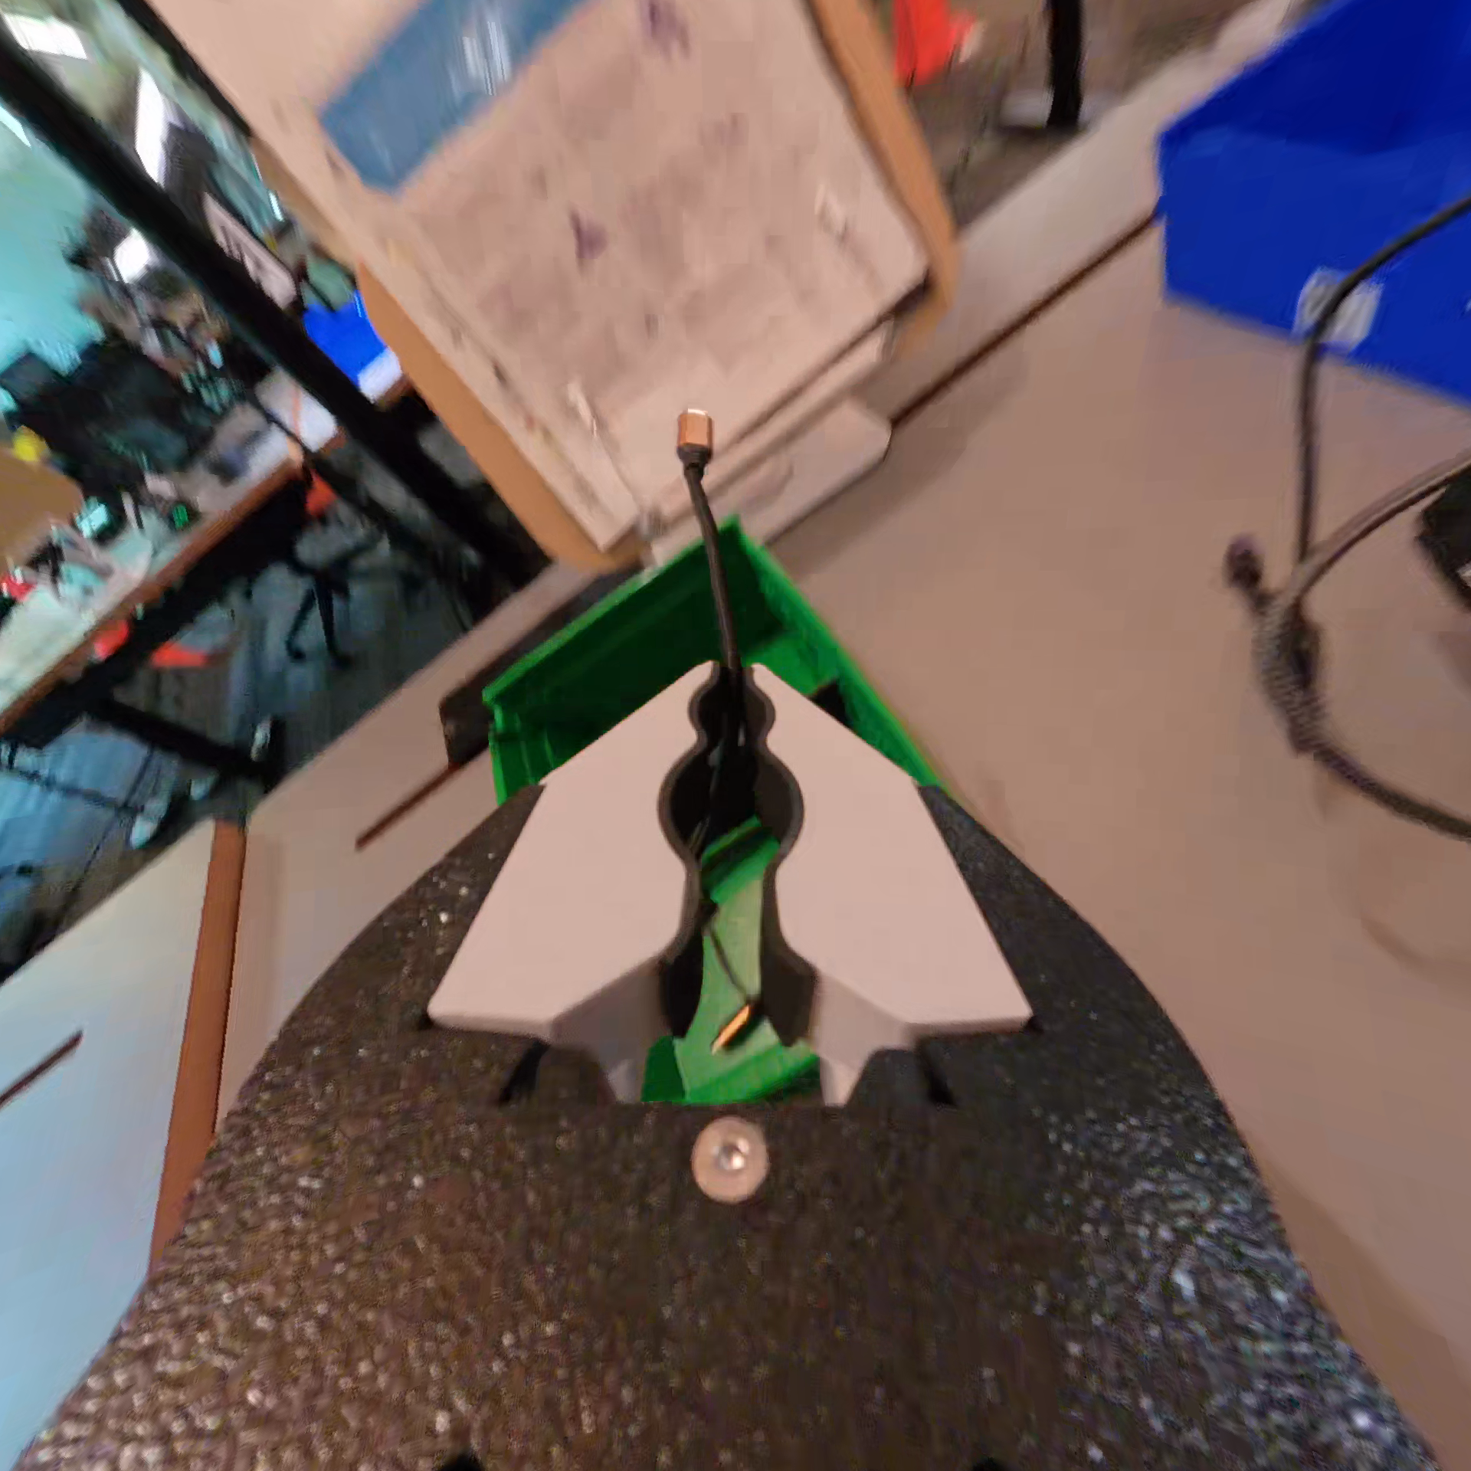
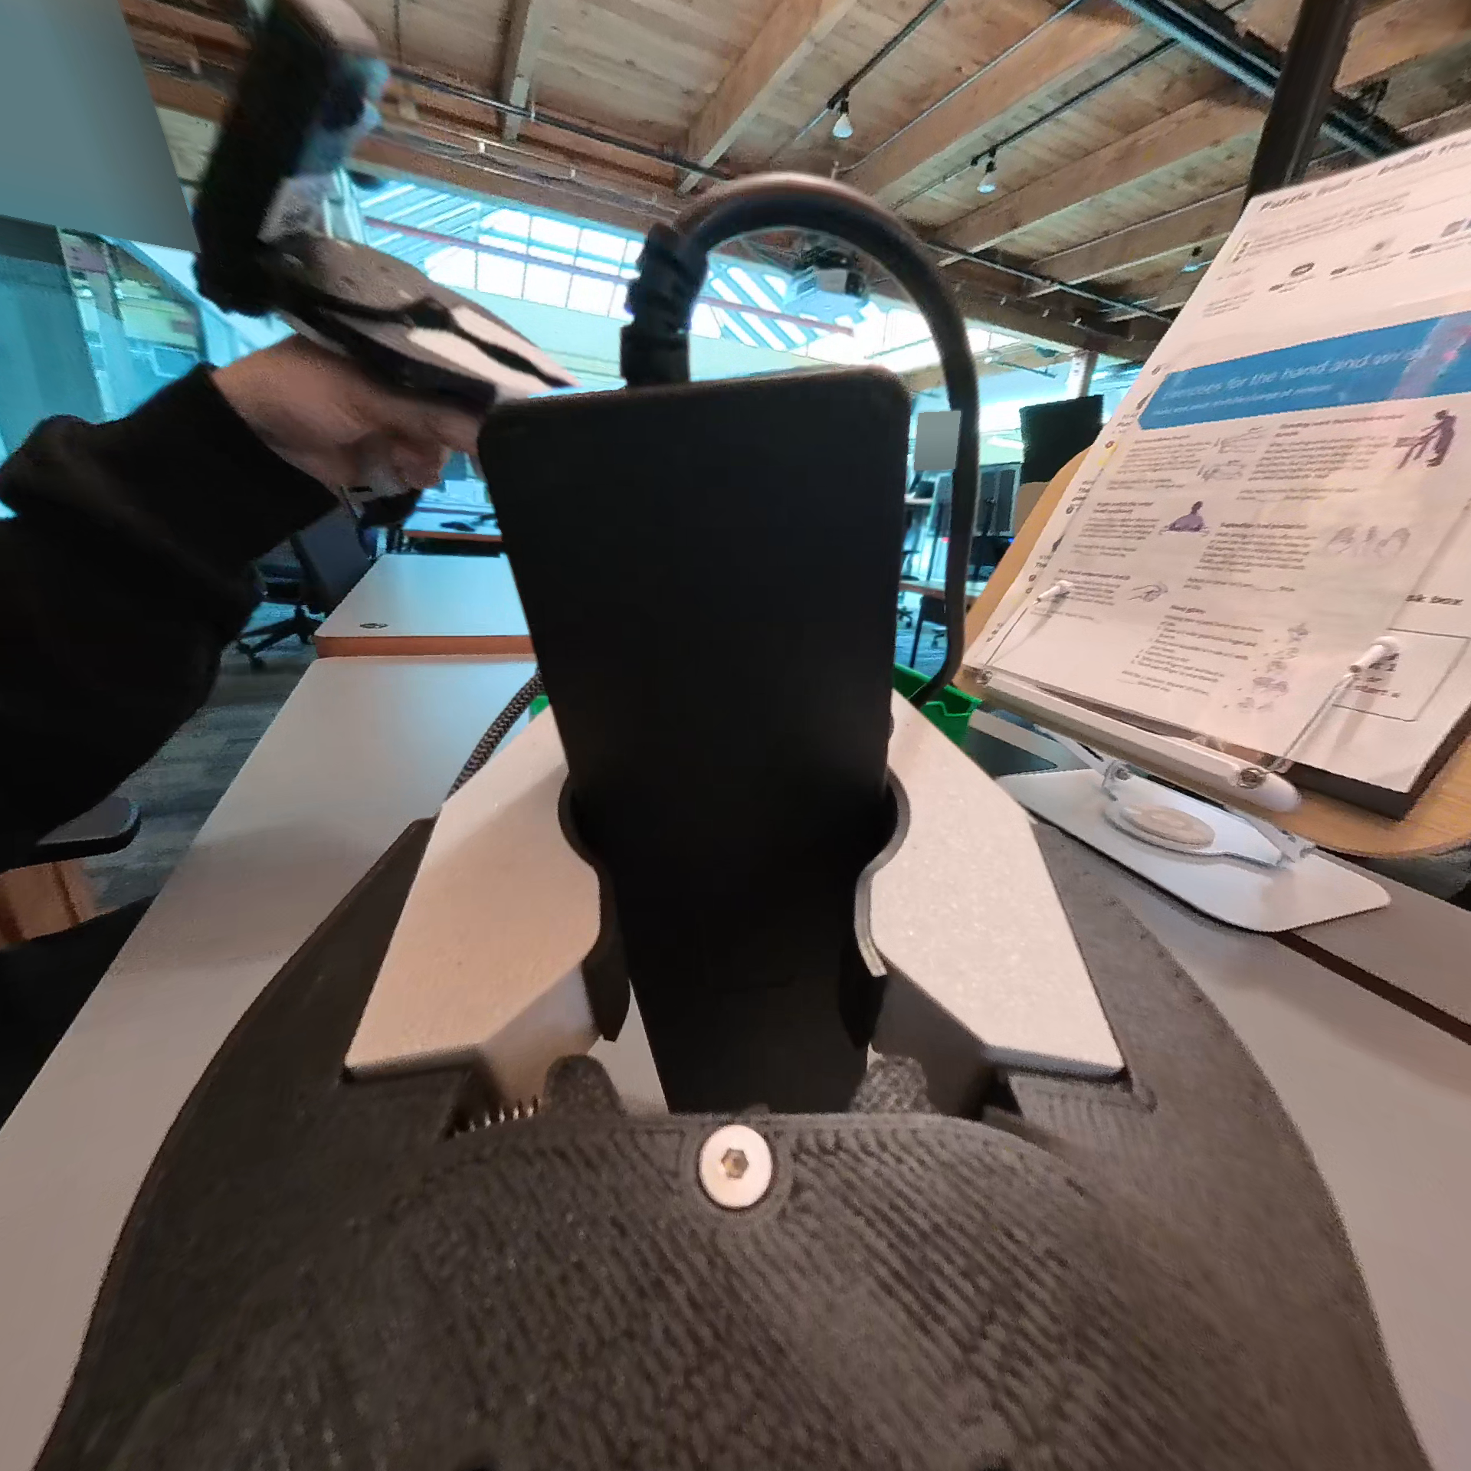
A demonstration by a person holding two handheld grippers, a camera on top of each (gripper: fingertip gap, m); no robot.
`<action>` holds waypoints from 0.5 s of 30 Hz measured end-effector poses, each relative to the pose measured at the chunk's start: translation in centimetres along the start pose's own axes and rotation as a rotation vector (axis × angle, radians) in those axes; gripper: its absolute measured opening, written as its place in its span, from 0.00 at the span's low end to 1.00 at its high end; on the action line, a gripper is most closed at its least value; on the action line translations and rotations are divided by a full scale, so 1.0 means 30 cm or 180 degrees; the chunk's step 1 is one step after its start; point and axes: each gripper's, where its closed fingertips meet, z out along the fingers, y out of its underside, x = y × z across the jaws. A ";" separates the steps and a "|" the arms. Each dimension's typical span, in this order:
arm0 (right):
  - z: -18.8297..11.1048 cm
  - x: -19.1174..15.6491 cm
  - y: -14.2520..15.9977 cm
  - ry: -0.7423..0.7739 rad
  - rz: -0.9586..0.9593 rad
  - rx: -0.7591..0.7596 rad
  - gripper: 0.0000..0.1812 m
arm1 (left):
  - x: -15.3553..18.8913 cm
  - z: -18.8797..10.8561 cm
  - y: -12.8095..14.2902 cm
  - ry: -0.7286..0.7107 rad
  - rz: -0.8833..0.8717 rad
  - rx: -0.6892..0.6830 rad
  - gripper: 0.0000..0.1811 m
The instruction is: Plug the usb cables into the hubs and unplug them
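My left gripper [image 1: 728, 676] has a rough, speckled black plastic body and smooth matt grey fingers [image 1: 589, 883]. The cable [image 1: 720, 573] is matt black with a shiny metal tip. The tray [image 1: 637, 637] is green plastic. The hub [image 2: 700, 637] in my right gripper [image 2: 728, 804] is matt black plastic; its cord [image 2: 947, 446] looks rubbery.

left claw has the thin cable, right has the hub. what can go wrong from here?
1. The left claw pinches only the thin black cable, well behind its small metal connector; the tip may flex and miss a port.
2. The black hub fills the right claw's view, so alignment is hard to see there.
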 end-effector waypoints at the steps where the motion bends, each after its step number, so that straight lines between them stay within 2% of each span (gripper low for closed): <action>1: -0.009 0.006 -0.006 0.0026 -0.0016 0.0008 0.35 | 0.019 -0.025 -0.053 0.0044 0.0016 0.0209 0.00; 5: -0.066 0.041 -0.050 0.0197 -0.0129 0.0060 0.35 | 0.173 -0.090 -0.205 0.0488 0.0152 0.0881 0.01; 8: -0.130 0.099 -0.080 0.0479 -0.0141 0.0083 0.35 | 0.314 -0.088 -0.238 0.0747 0.0558 0.1209 0.00; 10: -0.173 0.141 -0.081 0.0689 -0.0154 0.0050 0.35 | 0.420 -0.072 -0.207 0.0958 0.0995 0.1352 0.00; 12: -0.209 0.174 -0.080 0.0855 -0.0165 0.0029 0.35 | 0.552 -0.089 -0.154 0.1374 0.1395 0.1662 0.00; 15: -0.234 0.192 -0.087 0.0925 -0.0144 0.0089 0.35 | 0.664 -0.075 -0.002 0.1861 0.1593 0.1564 0.00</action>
